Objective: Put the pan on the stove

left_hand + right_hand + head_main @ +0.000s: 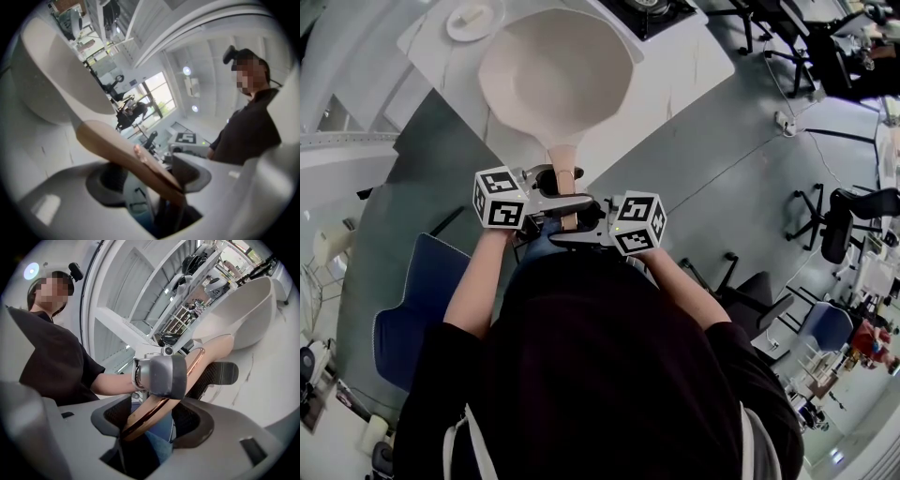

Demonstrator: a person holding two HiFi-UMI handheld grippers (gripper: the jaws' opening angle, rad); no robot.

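Over the near corner of the white marble-look worktop [684, 66] hangs the wide cream-coloured pan [558, 75], held up close under the head camera. It is short of the black stove [652, 11], which sits at the worktop's far end. The pan's long tan handle [565, 164] points back toward the person.

The left gripper [150, 172] is clamped on that handle. Its own view shows the handle running slantwise between the pads and pressed to the right one, and the right gripper view shows a grey pad tight against the handle's side. The right gripper [157, 418] has its jaws spread. The handle's copper-edged end passes between them, and blue cloth shows in the gap beside its right pad.

To the right of the worktop the grey floor [722, 159] lies open as far as the black office chairs [844, 216]. A blue chair [412, 309] stands near the person's left arm.

The frame's top edge cuts off the stove, so only its front rim and part of a burner show. The pan hides much of the worktop below it, and whether the pan touches the worktop cannot be told.

All that shows in the pan is its smooth cream inside. A small round white dish [473, 19] stands on the worktop beyond it, holding something pale that is too small to make out.
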